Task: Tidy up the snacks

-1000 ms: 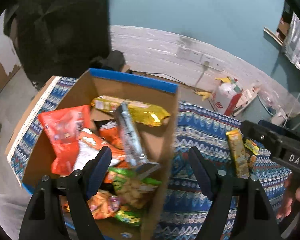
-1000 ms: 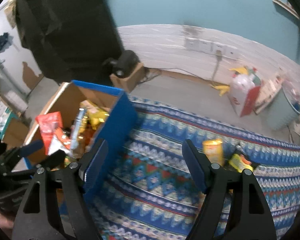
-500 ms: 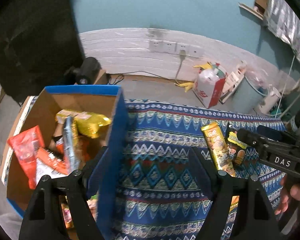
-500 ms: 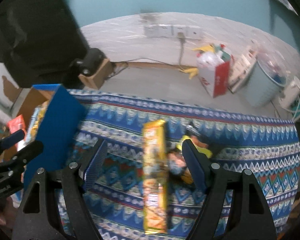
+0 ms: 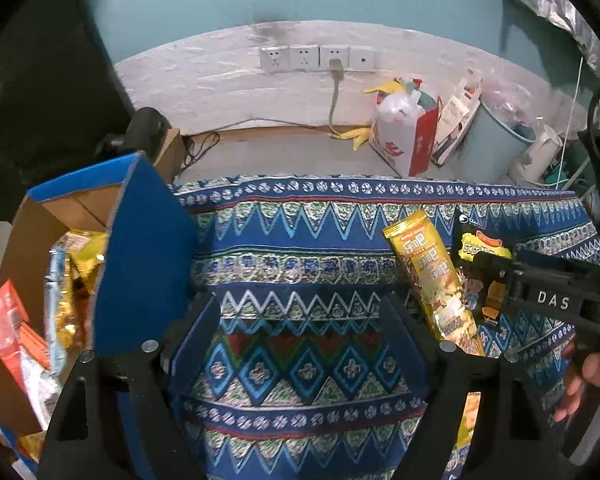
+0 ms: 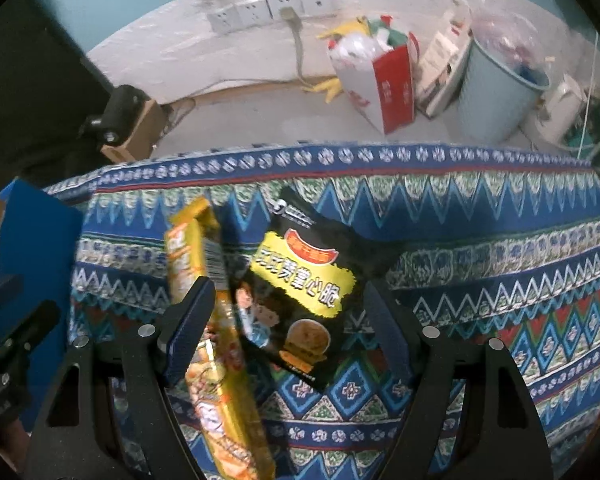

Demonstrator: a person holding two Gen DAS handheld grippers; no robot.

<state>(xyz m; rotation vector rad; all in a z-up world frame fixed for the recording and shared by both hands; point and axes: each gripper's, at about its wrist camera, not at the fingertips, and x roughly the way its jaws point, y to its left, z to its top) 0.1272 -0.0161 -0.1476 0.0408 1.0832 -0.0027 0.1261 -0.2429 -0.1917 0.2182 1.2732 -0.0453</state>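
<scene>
A long yellow snack pack [image 6: 216, 344] and a black snack bag [image 6: 300, 300] lie side by side on the patterned cloth [image 6: 500, 264]. My right gripper [image 6: 288, 320] hangs open right above the black bag, whose width sits between the fingers without touching them. In the left wrist view the yellow pack [image 5: 436, 280] and black bag [image 5: 480, 256] lie to the right, partly behind the right gripper's body. My left gripper [image 5: 300, 332] is open over bare cloth, nothing between its fingers. A blue cardboard box [image 5: 140, 264] with several snack bags stands at the left.
Beyond the cloth's far edge is bare floor with a red-and-white paper bag [image 6: 380, 80], a pale blue bin [image 6: 500, 96], a kettle [image 5: 540, 152] and a small brown box with a dark object [image 6: 132, 128]. A hand [image 5: 592, 380] holds the right gripper.
Both grippers swung right and down, away from the box and out over the cloth. The right gripper came over the yellow pack, then over the black bag. The left left the box's inside.
</scene>
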